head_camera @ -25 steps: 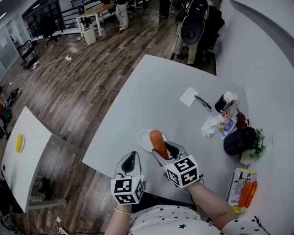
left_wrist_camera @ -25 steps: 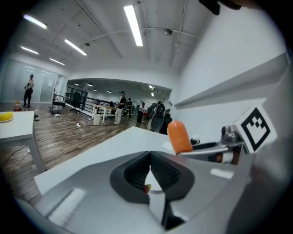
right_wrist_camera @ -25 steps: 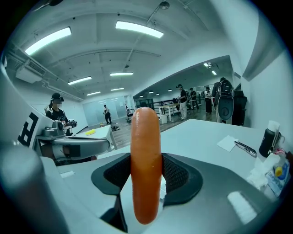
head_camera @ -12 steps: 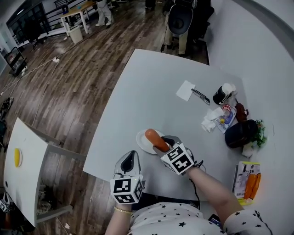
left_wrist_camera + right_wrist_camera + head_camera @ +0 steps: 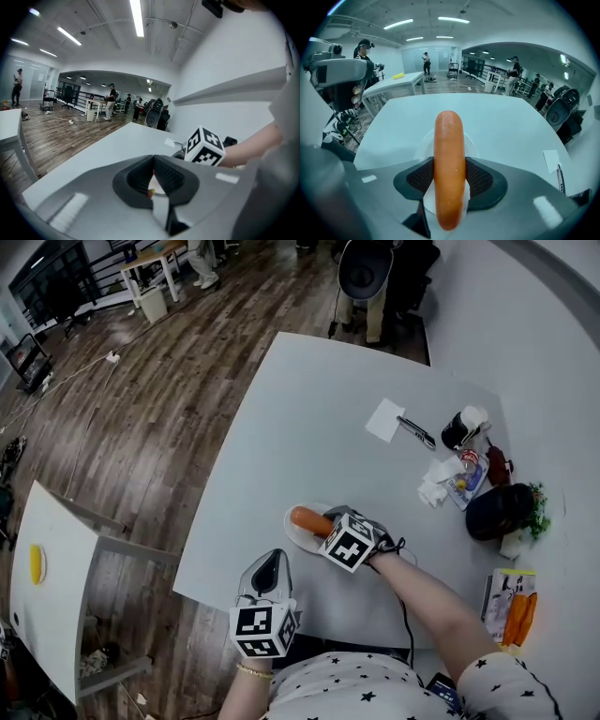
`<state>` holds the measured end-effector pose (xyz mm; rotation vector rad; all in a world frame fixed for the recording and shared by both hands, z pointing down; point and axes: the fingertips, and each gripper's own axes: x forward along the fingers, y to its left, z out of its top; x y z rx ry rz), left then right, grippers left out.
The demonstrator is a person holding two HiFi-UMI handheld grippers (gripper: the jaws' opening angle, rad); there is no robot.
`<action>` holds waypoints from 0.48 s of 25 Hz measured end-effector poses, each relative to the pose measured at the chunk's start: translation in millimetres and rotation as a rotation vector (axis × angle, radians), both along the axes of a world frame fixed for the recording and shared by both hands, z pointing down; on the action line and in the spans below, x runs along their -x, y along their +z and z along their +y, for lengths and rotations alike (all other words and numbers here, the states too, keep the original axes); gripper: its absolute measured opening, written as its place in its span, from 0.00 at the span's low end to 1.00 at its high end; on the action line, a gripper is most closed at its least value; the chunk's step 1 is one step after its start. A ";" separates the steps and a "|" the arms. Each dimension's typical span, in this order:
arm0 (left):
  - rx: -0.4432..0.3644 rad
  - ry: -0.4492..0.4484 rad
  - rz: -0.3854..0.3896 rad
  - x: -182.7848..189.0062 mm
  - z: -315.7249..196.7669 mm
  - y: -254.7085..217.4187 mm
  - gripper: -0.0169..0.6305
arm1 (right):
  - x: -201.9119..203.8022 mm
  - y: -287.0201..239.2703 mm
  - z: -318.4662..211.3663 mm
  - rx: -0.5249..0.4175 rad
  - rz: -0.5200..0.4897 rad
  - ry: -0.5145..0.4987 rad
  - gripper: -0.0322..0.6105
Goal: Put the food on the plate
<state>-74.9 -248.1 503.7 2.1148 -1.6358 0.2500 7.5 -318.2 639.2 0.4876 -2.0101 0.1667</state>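
Here the right tool (image 5: 449, 180) pinches the sausage (image 5: 448, 140) over the plate (image 5: 298, 539), left tool (image 5: 153, 173) pressed together.

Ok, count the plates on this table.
1. The white plate lies near the front edge of the table, below the sausage gripped in the right tongs. The clutter at the right side could hide another.
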 end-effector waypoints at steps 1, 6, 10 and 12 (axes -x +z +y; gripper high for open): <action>0.003 0.000 0.001 0.2 -0.4 0.8 0.04 | 0.7 4.0 -1.0 0.011 0.019 -0.008 0.38; 0.005 -0.001 0.006 2.0 -0.9 0.5 0.04 | 7.7 14.2 0.4 0.060 0.072 -0.030 0.38; 0.008 0.001 0.010 1.8 1.7 0.7 0.04 | 11.8 17.8 2.7 0.070 0.090 -0.042 0.38; 0.007 0.005 0.013 -0.4 1.5 1.4 0.04 | 11.6 18.5 2.3 0.072 0.092 -0.045 0.38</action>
